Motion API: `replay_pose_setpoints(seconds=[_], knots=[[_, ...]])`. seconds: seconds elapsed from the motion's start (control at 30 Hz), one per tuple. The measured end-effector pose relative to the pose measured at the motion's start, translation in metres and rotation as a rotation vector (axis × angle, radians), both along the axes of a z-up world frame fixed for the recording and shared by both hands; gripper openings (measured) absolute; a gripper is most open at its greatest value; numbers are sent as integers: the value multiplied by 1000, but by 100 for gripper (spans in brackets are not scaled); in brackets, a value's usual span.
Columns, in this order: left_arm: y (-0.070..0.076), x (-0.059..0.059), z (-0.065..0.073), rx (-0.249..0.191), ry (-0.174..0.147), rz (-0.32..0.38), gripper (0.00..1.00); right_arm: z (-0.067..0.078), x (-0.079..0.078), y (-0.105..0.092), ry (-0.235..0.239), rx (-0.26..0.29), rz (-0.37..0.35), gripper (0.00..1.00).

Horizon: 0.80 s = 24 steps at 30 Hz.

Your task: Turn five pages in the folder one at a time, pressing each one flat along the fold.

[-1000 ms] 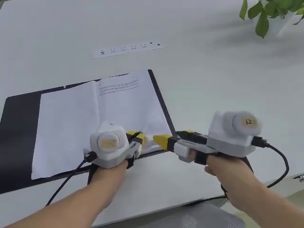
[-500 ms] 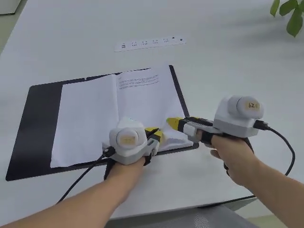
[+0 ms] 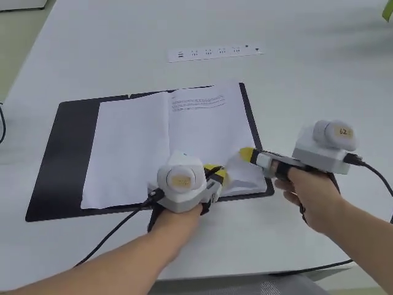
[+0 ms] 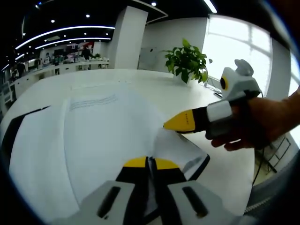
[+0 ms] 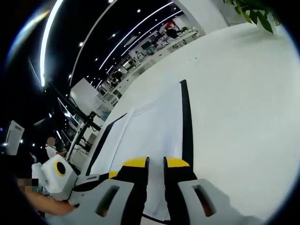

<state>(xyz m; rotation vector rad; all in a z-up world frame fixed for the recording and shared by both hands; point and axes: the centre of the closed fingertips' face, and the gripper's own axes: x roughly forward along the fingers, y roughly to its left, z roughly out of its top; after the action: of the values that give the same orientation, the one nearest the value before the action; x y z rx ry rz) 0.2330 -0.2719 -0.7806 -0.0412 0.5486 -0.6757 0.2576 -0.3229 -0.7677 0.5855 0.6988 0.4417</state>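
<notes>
Nearest you, your left forearm reaches in over the near edge of the white table (image 3: 307, 67), with a black cable (image 3: 116, 230) trailing off toward you from the gripper. Your left gripper (image 3: 214, 176) sits at the near edge of the folder (image 3: 61, 160), close to the fold. In the left gripper view its yellow-tipped jaws are pressed together with a thin strip of white paper between them, so it is pinching the near edge of the right-hand page (image 3: 202, 123). That page bulges upward at its near right corner instead of lying flat.

Just right of it, and a little farther away, your right gripper (image 3: 246, 154) points left across the folder's right edge, its tip at the raised corner of the page. In the right gripper view its jaws stand a narrow gap apart with white paper showing beyond the gap. You cannot tell from here whether any paper lies between them.

The folder lies open in the middle of the table, with black cover showing on the left and along the right edge. There are white sheets on both sides of the fold and lines of print at the far end of the right-hand page.

Beyond the folder a white power strip (image 3: 215, 52) lies on the table. Farther off, the left gripper view shows a green plant (image 4: 187, 58).
</notes>
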Motion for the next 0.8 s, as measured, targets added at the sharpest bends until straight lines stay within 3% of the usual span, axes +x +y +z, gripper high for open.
replay_pose_setpoints(seconds=[0.17,0.4,0.5,0.7,0.8], knots=[[0,0,0,2,1,0,2,2,-3,1,18,12,-7,0],[-2,0,2,-2,13,-15,5,9,-5,1,62,70,-30,0],[-2,-3,5,-15,35,-30,9,13,-5,-4,81,97,-44,0],[12,-11,15,-29,59,-27,21,26,-7,-2,109,137,-48,0],[21,-15,27,-35,42,-28,24,36,-8,1,114,141,-43,0]])
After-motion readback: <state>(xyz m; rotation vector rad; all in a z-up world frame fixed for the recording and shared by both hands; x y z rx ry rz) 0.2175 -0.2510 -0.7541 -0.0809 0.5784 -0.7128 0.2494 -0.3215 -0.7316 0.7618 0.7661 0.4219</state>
